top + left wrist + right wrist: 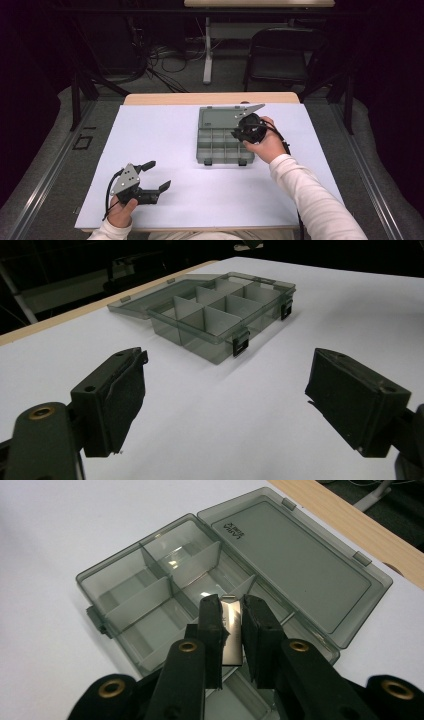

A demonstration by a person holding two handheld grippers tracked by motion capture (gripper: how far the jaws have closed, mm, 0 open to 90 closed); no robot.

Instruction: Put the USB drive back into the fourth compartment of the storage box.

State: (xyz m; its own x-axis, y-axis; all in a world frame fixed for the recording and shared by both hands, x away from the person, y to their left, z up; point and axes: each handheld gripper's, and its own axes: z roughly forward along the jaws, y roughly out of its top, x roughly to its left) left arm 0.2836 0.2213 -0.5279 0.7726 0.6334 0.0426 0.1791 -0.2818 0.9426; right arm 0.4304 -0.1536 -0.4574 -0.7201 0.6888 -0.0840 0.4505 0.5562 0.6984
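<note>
A grey see-through compartment box [202, 146] lies open on the white table top, its lid [295, 565] folded flat on the far side. Dividers split the box [100, 575] into several cells, and the ones I see hold nothing. My right gripper [231, 603] is shut on a small flat shiny metal piece [232, 635], which stands upright between the pads over the cells by the hinge. In the high view the right gripper [237, 134] hovers at the box's right side. My left gripper [159, 175] rests open near the front left, its jaws [227, 372] wide apart and aimed at the box [210, 347].
A white sheet [150, 135] covers the table, with a wooden strip [165, 98] along the far edge. Beyond it stand a black folding chair [280, 50], a table leg [207, 50] and loose cables on the floor. Dark rails flank both sides.
</note>
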